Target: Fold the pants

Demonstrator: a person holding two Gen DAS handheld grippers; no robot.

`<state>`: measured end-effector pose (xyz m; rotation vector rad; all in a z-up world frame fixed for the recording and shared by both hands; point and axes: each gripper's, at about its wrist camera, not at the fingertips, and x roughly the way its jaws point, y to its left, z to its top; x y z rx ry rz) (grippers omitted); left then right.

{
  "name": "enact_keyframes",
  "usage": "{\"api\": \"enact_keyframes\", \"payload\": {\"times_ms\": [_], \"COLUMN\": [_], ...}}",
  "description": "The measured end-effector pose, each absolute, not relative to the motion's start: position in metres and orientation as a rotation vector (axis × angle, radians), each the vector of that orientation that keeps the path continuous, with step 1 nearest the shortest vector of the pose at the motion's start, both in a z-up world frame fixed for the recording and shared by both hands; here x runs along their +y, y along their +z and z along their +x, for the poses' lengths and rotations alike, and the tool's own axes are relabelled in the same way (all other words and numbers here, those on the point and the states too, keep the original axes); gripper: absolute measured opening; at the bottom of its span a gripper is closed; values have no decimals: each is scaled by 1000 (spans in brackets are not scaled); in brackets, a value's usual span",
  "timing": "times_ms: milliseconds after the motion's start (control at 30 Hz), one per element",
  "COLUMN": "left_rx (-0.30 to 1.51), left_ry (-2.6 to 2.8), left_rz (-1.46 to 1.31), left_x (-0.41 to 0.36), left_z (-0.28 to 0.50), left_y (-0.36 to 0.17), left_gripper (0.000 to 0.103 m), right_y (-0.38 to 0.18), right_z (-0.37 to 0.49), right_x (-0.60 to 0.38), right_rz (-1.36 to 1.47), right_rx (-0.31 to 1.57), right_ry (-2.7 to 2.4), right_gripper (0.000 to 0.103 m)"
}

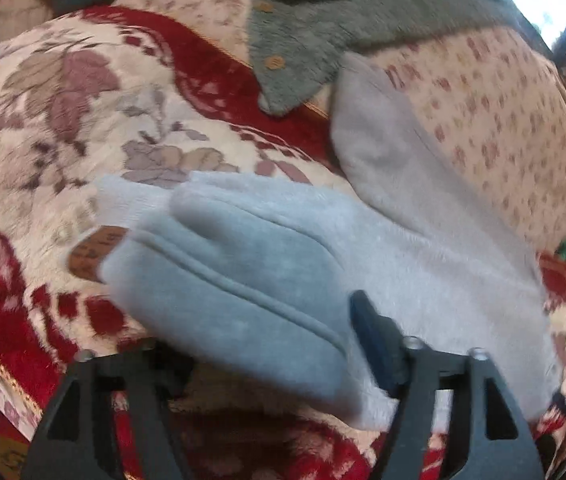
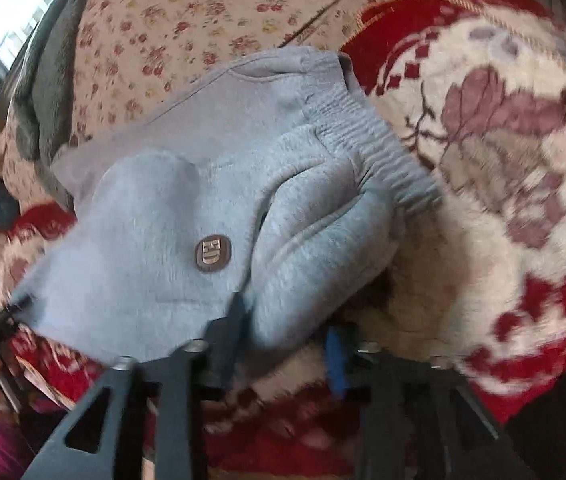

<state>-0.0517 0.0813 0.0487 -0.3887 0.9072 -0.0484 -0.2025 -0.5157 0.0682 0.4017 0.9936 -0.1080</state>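
The red and cream floral blanket [image 1: 43, 128] is covering the bed and carrying everything, so the work is going on over a soft surface. The grey fleece pants [image 1: 423, 264] are lying across it, already doubled, with a thick folded end rising toward the near edge, probably so it can be carried over for another fold. The left gripper [image 1: 267, 356] is clamping that folded bundle between its fingers. The right gripper [image 2: 283, 320] is pinching the near edge of the pants [image 2: 143, 240] below the round badge [image 2: 211, 253]. Only the right wrist view is showing the ribbed waistband [image 2: 371, 136]; only the left is showing the grey buttoned garment [image 1: 323, 32] lying beyond
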Motion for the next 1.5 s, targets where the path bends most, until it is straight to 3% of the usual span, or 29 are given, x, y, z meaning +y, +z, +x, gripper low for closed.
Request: {"api": "enact_keyframes", "payload": {"times_ms": [167, 267, 667, 700, 767, 800, 833, 900, 1000, 1067, 1133, 1167, 1200, 1300, 1333, 1433, 1467, 1500], "left_rx": [868, 874, 870, 871, 859, 852, 845, 815, 726, 661, 719, 769, 811, 939, 955, 953, 941, 922], "left_ry": [-9, 28, 92, 81, 68, 66, 66, 16, -75, -112, -97, -73, -49, -52, -51, -41, -21, 28], "left_rz": [-513, -548, -573, -558, -504, -454, -411, -371, -304, -188, -160, -181, -209, -377, -409, -421, -406, -375], "left_x": [103, 110, 122, 121, 120, 118, 117, 122, 126, 120, 122, 129, 135, 163, 168, 170, 170, 171], "left_z": [-53, -49, -25, -23, -19, -17, -14, -11, -17, -25, -23, -20, -18, -17, -19, -28, -32, -37], "left_y": [52, 48, 37, 37, 40, 43, 46, 55, 72, 79, 68, 58, 49, 20, 17, 22, 27, 32], "left_gripper": [80, 87, 88, 86, 69, 50, 39, 32, 31, 31, 37, 39, 50, 52, 58, 59, 64, 78], "right_y": [109, 121, 75, 69, 56, 53, 49, 46, 49, 51, 48, 44, 40, 23, 22, 23, 23, 25], "right_z": [-213, -192, -58, -52, -36, -32, -25, -14, -9, -9, -6, -6, -5, -9, -14, -25, -27, -30], "right_x": [-502, -470, -198, -184, -145, -134, -119, -94, -74, -66, -54, -47, -41, -25, -22, -20, -21, -24], "right_rz": [328, 343, 107, 93, 71, 64, 49, 16, 12, 22, 23, 17, 12, -29, -59, -100, -99, -95], "right_rx": [911, 878, 941, 945, 963, 967, 967, 958, 944, 934, 932, 946, 959, 1001, 982, 979, 985, 988], "right_ry": [-69, 57, 652, 663, 684, 686, 684, 669, 683, 698, 710, 717, 723, 738, 737, 776, 788, 798], "right_gripper": [65, 74, 74, 74, 74, 74, 74, 74, 74, 74, 74, 74, 74, 75, 75, 76, 76, 76]}}
